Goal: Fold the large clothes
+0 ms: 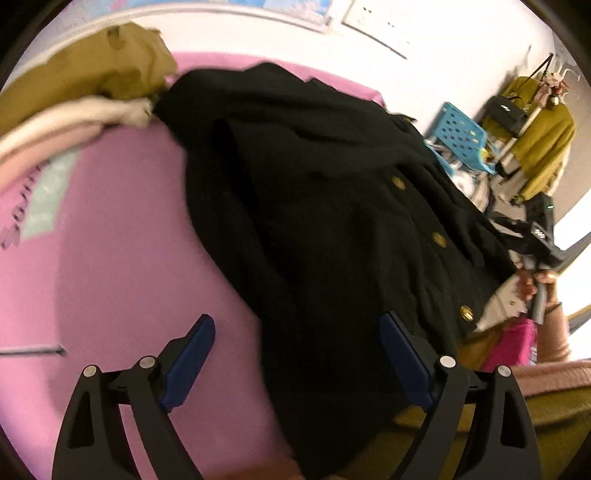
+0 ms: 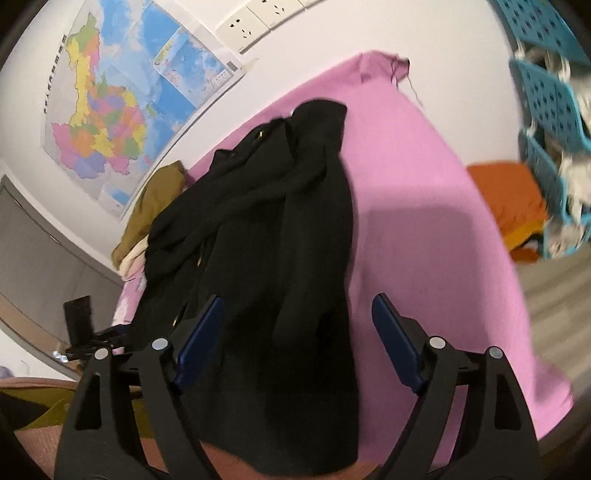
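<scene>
Black woollen coat with brass buttons (image 1: 314,206) lies rumpled lengthwise on the pink-sheeted bed (image 1: 110,258). Left tool (image 1: 295,354) and right tool (image 2: 297,338) both gape wide, empty, above its near hem. Pinching one layer only would likely skew the fold.

A coloured wall map (image 2: 110,110) fills the upper left of the right wrist view, white wall sockets (image 2: 255,22) along the top edge; blue perforated baskets (image 2: 546,92) stand at the upper right, an orange cushion (image 2: 509,199) just below them; grey cabinet doors (image 2: 40,236) sit at the left.
</scene>
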`<control>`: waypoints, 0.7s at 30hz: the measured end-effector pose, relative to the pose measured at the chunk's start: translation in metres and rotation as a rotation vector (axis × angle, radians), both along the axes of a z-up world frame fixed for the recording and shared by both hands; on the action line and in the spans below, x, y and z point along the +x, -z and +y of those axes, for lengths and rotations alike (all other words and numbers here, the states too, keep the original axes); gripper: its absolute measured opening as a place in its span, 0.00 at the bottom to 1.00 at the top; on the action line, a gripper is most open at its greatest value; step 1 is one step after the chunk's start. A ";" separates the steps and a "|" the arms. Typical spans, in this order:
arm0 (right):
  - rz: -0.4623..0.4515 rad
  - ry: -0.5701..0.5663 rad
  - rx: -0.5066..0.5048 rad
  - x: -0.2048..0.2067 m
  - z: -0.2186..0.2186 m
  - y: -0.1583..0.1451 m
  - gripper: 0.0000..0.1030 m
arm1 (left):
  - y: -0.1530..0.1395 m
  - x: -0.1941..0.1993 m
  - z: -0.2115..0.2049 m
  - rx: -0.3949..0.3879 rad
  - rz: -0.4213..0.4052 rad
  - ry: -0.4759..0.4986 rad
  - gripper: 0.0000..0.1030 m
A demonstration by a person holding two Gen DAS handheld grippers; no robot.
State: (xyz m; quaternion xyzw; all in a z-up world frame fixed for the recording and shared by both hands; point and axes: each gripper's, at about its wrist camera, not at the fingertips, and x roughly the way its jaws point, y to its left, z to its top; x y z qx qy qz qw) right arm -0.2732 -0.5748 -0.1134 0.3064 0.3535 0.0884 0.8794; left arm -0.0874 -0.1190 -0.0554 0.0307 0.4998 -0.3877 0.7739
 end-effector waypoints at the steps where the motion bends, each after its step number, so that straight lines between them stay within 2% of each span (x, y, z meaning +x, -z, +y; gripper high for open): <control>1: -0.005 -0.007 0.008 -0.003 0.001 0.001 0.80 | 0.000 -0.004 -0.001 -0.008 0.002 0.002 0.88; 5: -0.038 -0.050 0.057 -0.014 0.008 0.006 0.81 | 0.002 -0.014 -0.008 -0.039 0.043 0.055 0.92; 10: -0.054 -0.082 0.044 -0.014 0.017 0.003 0.84 | 0.002 -0.012 -0.014 -0.072 0.096 0.069 0.93; 13: -0.060 -0.106 0.018 -0.015 0.022 0.002 0.84 | 0.004 -0.009 -0.011 -0.137 0.175 0.067 0.91; 16: -0.062 -0.131 -0.003 -0.015 0.025 -0.001 0.82 | 0.005 -0.010 -0.010 -0.117 0.169 0.044 0.77; 17: -0.061 -0.129 -0.002 -0.015 0.023 -0.001 0.81 | 0.005 -0.009 -0.009 -0.104 0.166 0.031 0.70; 18: -0.057 -0.120 0.009 -0.015 0.019 0.000 0.81 | 0.005 -0.008 -0.007 -0.102 0.169 0.023 0.68; 21: -0.033 -0.093 -0.009 -0.010 0.017 0.005 0.77 | 0.005 -0.009 -0.010 -0.107 0.178 0.012 0.77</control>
